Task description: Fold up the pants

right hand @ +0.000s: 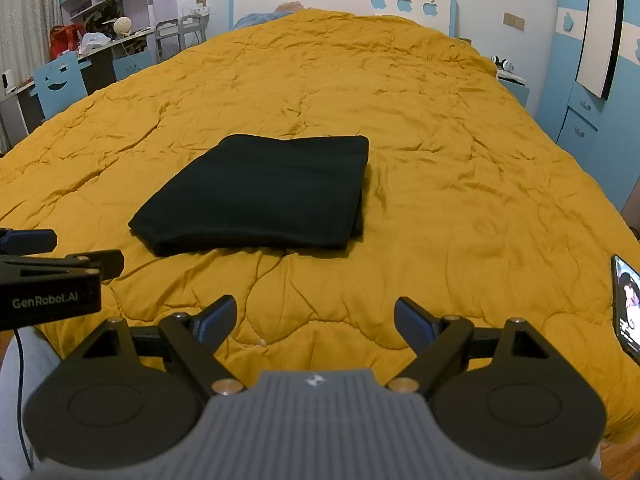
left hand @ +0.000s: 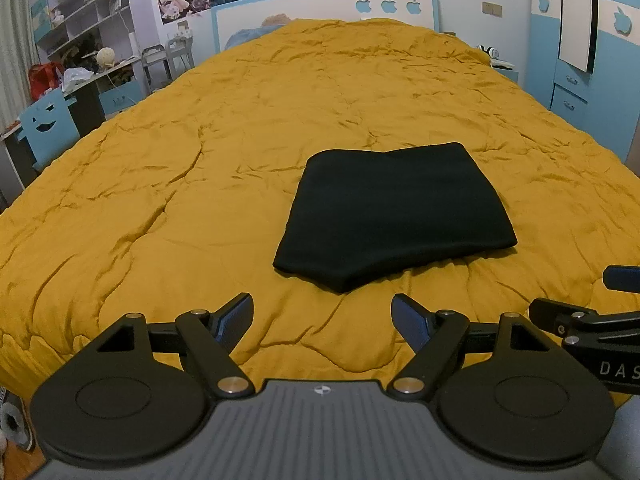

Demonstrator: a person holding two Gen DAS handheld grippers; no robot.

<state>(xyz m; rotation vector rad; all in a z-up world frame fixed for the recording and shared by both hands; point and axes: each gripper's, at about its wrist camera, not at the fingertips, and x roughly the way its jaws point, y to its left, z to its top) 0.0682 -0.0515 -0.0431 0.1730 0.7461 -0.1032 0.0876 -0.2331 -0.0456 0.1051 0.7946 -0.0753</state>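
Note:
Black pants (left hand: 394,212) lie folded into a compact, thick rectangle on the mustard quilt (left hand: 200,184), a little ahead of both grippers; in the right wrist view the pants (right hand: 260,196) sit left of centre. My left gripper (left hand: 322,314) is open and holds nothing, hovering over the quilt just short of the bundle's near corner. My right gripper (right hand: 315,316) is also open and holds nothing, back from the pants' near edge. Each gripper shows in the other's view: the right one (left hand: 580,308) at the far right, the left one (right hand: 52,256) at the far left.
The quilt (right hand: 460,184) covers a wide bed with a white and blue headboard (left hand: 320,12). A phone (right hand: 626,304) lies at the bed's right edge. A desk, a blue chair (left hand: 48,124) and shelves stand left; a blue wardrobe (left hand: 600,60) stands right.

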